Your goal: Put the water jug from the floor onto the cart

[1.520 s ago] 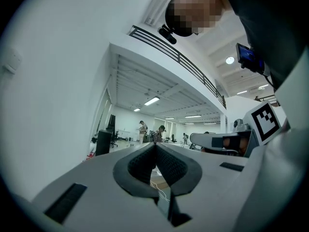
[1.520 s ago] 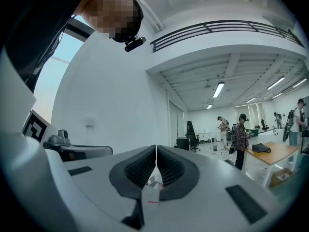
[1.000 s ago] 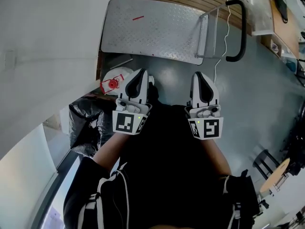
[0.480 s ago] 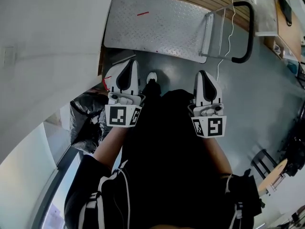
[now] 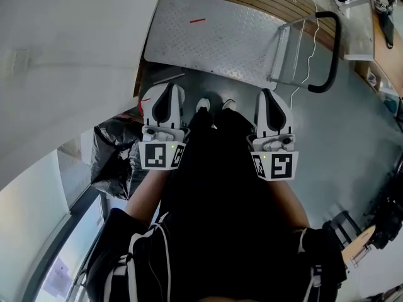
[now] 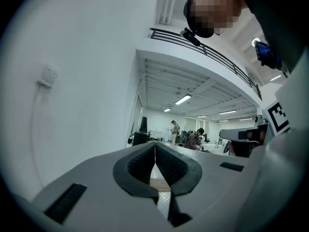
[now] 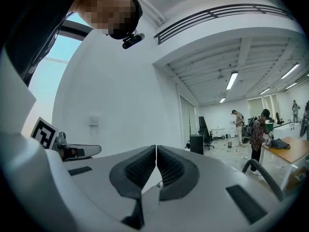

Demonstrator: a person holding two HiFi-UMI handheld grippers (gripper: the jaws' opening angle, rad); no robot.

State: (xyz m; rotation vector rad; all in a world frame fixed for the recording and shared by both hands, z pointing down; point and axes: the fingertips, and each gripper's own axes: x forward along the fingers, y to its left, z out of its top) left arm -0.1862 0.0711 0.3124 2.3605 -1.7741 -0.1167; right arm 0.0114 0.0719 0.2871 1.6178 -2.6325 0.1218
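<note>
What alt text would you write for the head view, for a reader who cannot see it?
Seen from above, a person in black holds the left gripper and right gripper side by side, both shut, pointing toward a metal cart with a black handle on a grey floor. A black bag lies at left.

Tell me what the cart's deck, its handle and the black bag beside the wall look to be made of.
The cart deck looks like metal, probably aluminium or steel, in dull silver; the raised diamond tread pattern suggests it. The handle has a smooth black covering, likely rubber or plastic over a tube; its core is not visible. The black bag looks like thin glossy plastic film, crumpled, with bright creases.
</note>
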